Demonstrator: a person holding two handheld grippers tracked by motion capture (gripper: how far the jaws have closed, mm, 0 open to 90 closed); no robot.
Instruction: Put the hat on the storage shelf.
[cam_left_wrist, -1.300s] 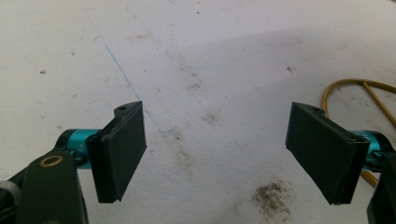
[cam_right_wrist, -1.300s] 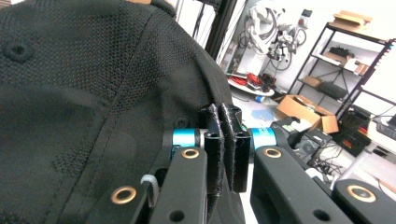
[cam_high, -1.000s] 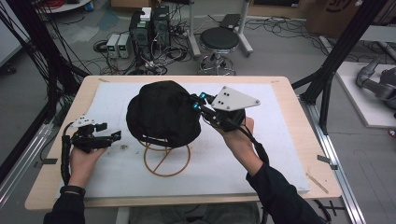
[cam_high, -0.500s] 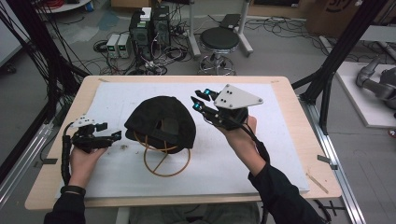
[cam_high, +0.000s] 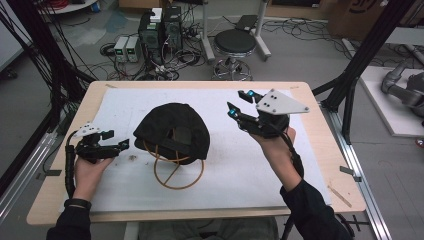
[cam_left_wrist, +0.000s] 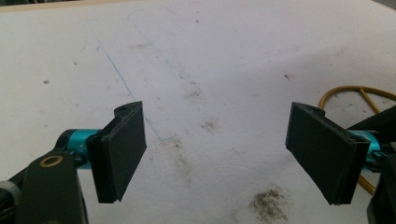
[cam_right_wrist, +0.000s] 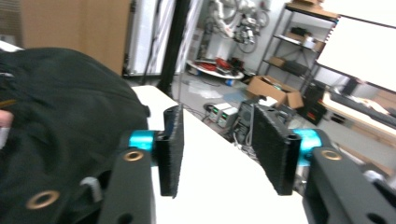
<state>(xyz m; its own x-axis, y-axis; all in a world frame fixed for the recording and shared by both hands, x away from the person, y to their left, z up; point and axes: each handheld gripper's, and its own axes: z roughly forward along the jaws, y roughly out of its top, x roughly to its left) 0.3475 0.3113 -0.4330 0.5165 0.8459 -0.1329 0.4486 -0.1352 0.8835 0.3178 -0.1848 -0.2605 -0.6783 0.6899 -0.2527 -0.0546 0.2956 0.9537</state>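
Released from the right gripper (cam_high: 239, 102), now wide at 3 o'clock, the black cap (cam_high: 172, 131) has settled on the wire stand (cam_high: 178, 172); left gripper (cam_high: 116, 140) wide, empty.

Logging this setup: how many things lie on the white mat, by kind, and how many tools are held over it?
Black caps: 1
Yellow wire stands: 1
Handheld tools: 2, left tool and right tool, both open, holding nothing
Total: 4
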